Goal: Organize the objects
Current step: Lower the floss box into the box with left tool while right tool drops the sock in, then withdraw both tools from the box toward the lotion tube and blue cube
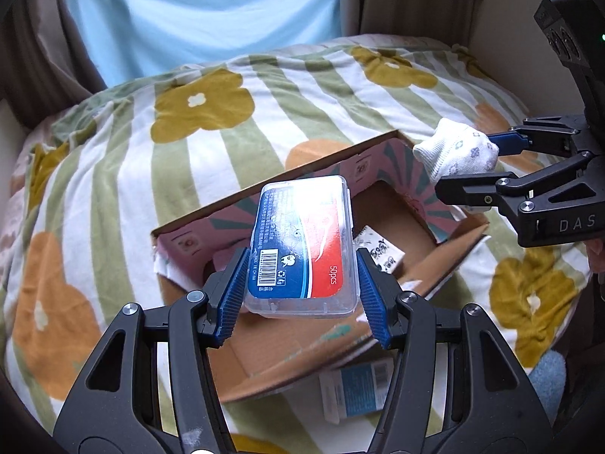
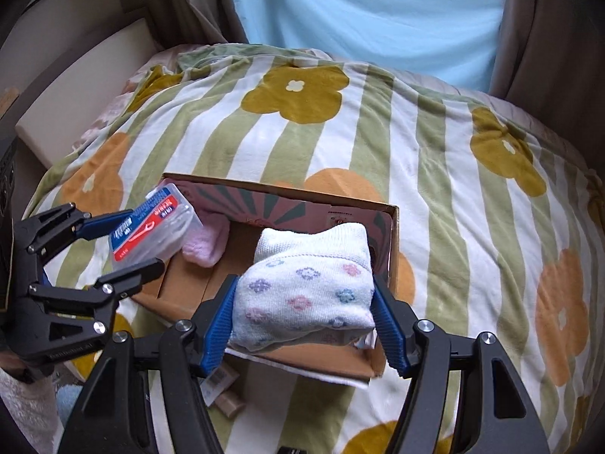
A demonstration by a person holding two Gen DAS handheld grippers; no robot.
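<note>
My left gripper point(image 1: 300, 287) is shut on a clear plastic box with a blue and red label point(image 1: 302, 242) and holds it above the open cardboard box point(image 1: 264, 196). It also shows in the right wrist view point(image 2: 151, 227). My right gripper point(image 2: 304, 310) is shut on a folded white sock with flower dots point(image 2: 306, 283), above the cardboard box's point(image 2: 389, 242) right end. The sock also shows in the left wrist view point(image 1: 457, 149). A pink sock point(image 2: 208, 242) lies inside the box.
The box rests on a striped, flowered blanket point(image 2: 435, 151) on a bed. A labelled card point(image 1: 382, 253) lies inside the box. A blue and white packet point(image 1: 355, 386) lies under its near flap. Curtains and a blue window point(image 2: 359, 7) stand behind.
</note>
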